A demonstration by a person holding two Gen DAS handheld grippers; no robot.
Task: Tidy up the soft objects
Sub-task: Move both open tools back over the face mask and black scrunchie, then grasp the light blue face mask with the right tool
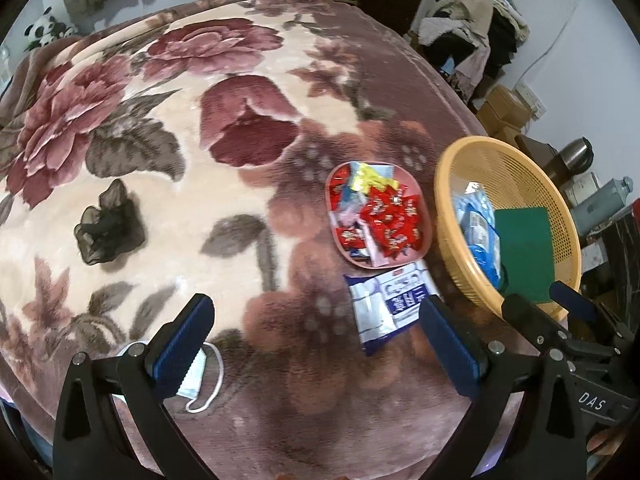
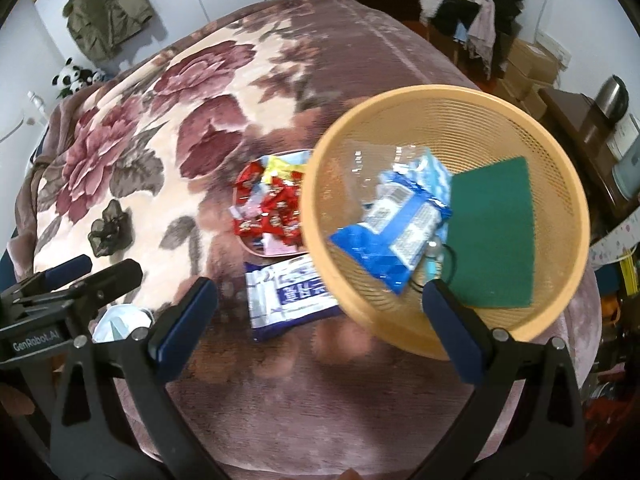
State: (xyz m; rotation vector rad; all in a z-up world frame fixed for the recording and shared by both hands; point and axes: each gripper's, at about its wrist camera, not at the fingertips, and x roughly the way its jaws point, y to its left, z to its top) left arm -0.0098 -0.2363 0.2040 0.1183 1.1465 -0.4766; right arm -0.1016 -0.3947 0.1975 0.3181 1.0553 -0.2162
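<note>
**Both grippers held apart above the floral blanket**

Left wrist view: The left gripper (image 1: pixel 316 332) is seen with its blue-padded fingers spread wide and nothing between them, above the near edge of the floral blanket (image 1: pixel 180 160). A face mask (image 1: pixel 196 376) is partly hidden under the left finger. A blue-and-white packet (image 1: pixel 388 304) is laid flat just ahead, touching the near side of a pink tray (image 1: pixel 380 216) filled with red candy wrappers. A yellow mesh basket (image 1: pixel 508 220) is placed beside the tray near the blanket's right edge, with a green scouring pad (image 1: pixel 524 252) and blue packets inside. A black hair scrunchie (image 1: pixel 106 226) is seen well apart, toward the left edge.

Right wrist view: The right gripper (image 2: pixel 320 316) is likewise held released and empty, its right finger overlapping the basket's (image 2: pixel 560 168) near rim.
</note>
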